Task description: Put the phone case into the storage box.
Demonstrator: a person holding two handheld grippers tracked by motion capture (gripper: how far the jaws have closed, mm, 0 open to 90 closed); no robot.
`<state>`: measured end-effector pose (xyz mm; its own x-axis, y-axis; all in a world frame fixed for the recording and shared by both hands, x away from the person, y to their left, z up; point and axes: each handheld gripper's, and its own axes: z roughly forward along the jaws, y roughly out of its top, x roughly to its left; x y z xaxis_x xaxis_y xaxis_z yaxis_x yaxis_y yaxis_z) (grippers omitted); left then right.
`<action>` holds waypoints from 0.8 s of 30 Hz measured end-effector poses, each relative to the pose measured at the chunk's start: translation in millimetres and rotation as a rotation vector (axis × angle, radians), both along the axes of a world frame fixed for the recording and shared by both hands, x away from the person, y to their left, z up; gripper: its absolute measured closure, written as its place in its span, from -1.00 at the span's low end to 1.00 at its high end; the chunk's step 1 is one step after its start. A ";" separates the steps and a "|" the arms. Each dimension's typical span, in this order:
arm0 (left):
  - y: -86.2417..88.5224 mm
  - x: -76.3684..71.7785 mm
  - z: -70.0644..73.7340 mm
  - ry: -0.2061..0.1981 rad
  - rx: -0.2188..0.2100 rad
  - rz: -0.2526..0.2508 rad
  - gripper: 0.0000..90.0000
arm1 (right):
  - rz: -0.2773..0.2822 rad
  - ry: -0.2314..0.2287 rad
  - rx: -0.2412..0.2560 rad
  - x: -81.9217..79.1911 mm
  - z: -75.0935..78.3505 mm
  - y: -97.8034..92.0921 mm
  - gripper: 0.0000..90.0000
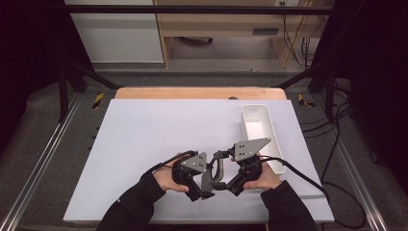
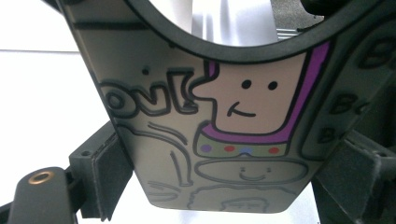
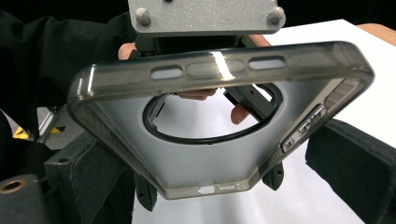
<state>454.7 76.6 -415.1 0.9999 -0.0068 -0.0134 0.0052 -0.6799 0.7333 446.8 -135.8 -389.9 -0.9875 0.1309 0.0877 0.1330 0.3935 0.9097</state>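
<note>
Grippers, two, meet low over the table (image 1: 144, 125), the left gripper (image 1: 204, 180) and right gripper (image 1: 226, 178) both clamping one phone case (image 1: 217, 168); one white bin (image 1: 257, 127) sits beside. Left gripper view: jaws pinch the case's cartoon-printed back (image 2: 210, 140). Right gripper view: jaws squeeze its smoky frame (image 3: 219, 70).

My tabletop (image 1: 144, 91) is pale wood, its far edge showing beyond a large white sheet (image 1: 144, 144) that covers nearly all of it. On that sheet, toward the right side, a long white bin (image 1: 260, 126) sits with its length running away from me.
</note>
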 end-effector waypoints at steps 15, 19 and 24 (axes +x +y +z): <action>-1.4 0.5 -0.7 -0.006 -0.003 -0.003 -0.74 | 0.021 -0.011 0.009 0.2 -0.9 0.0 -0.76; -1.4 0.5 -1.2 -0.009 -0.003 -0.002 -0.74 | 0.016 -0.021 0.009 -0.4 -1.0 0.2 -0.75; -2.2 0.6 -2.1 -0.010 -0.001 -0.003 -0.74 | 0.015 -0.026 0.001 -0.9 -1.2 0.1 -0.73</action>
<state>455.3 74.4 -417.2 0.9999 -0.0099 -0.0034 -0.0042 -0.6794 0.7338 445.9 -135.8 -391.2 -0.9913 0.1162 0.0616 0.1030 0.3941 0.9133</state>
